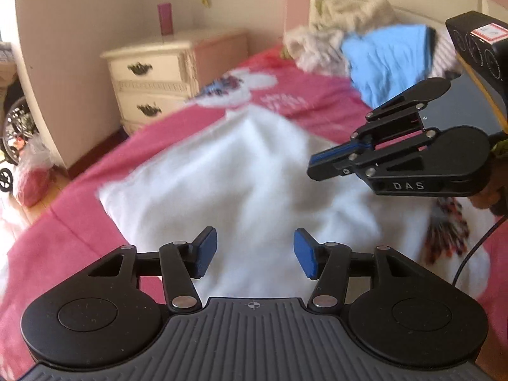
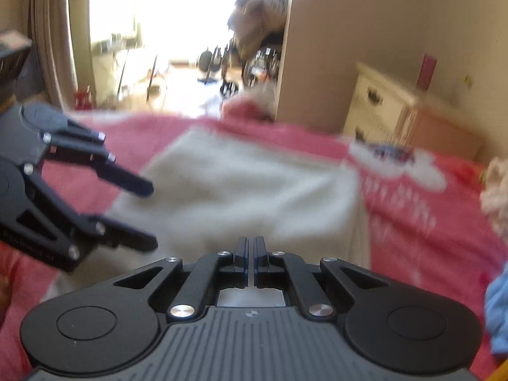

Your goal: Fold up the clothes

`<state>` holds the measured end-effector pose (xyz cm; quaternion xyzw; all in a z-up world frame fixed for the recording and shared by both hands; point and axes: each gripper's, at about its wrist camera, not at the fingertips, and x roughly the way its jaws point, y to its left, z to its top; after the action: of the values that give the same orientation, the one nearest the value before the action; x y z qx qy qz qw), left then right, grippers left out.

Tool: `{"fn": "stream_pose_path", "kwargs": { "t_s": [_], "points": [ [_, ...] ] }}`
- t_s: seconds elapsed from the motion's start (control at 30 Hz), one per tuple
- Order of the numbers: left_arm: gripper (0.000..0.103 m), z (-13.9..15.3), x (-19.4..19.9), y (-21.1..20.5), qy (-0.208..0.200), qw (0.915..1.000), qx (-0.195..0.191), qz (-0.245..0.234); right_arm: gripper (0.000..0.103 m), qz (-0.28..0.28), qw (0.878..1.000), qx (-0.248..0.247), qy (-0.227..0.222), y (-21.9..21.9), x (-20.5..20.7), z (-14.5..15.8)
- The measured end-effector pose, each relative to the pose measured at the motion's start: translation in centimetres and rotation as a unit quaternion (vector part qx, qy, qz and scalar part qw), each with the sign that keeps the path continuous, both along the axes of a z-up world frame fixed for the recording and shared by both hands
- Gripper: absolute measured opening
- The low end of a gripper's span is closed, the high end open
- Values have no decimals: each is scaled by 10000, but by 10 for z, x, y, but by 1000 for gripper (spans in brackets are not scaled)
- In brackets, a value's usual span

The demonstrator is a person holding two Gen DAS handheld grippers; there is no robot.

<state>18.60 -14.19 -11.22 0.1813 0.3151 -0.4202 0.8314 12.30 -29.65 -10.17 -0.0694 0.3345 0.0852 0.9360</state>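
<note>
- Soft white fleece garment (image 1: 241, 171) lay spread on the pink printed bedspread (image 1: 317, 108), rumpled, with a raised ridge near its middle; a patterned red-and-dark patch (image 1: 447, 231) showed at its right edge.
- Left gripper (image 1: 255, 254) hovered over the near part of the white garment, blue-padded fingers (image 1: 206, 250) held wide apart, nothing between them.
- Right gripper (image 1: 312, 166) was above the garment's right side, seen side-on from the left wrist camera, fingers drawn together.
- From its own camera the right gripper (image 2: 250, 244) had its fingers nearly touching with only a thin slit between; motion blur was heavy, and I could not tell whether any cloth was pinched there.
- In that same view the left gripper (image 2: 152, 216) appeared on the left, fingers spread, over the edge of the white garment (image 2: 241, 190).
- A heap of other clothes sat at the far end of the bed: a light blue cloth (image 1: 384, 60) against cream fluffy fabric (image 1: 317, 47).
- A cream bedside dresser with dark metal handles (image 1: 152, 79) stood beside the bed, a magenta upright box (image 1: 165, 19) on top.
</note>
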Motion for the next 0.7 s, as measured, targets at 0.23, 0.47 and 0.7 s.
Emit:
{"fn": "stream_pose_path", "kwargs": {
  "t_s": [0.23, 0.47, 0.7],
  "points": [
    [58, -21, 21, -16, 161, 9986, 327, 382, 3, -117, 9996, 57, 247, -4, 27, -31],
    [62, 3, 53, -25, 305, 9967, 140, 732, 3, -279, 9996, 69, -10, -14, 55, -6],
    [67, -5, 70, -39, 881, 9887, 363, 1161, 3, -387, 9982, 133, 435, -27, 83, -21]
  ]
}}
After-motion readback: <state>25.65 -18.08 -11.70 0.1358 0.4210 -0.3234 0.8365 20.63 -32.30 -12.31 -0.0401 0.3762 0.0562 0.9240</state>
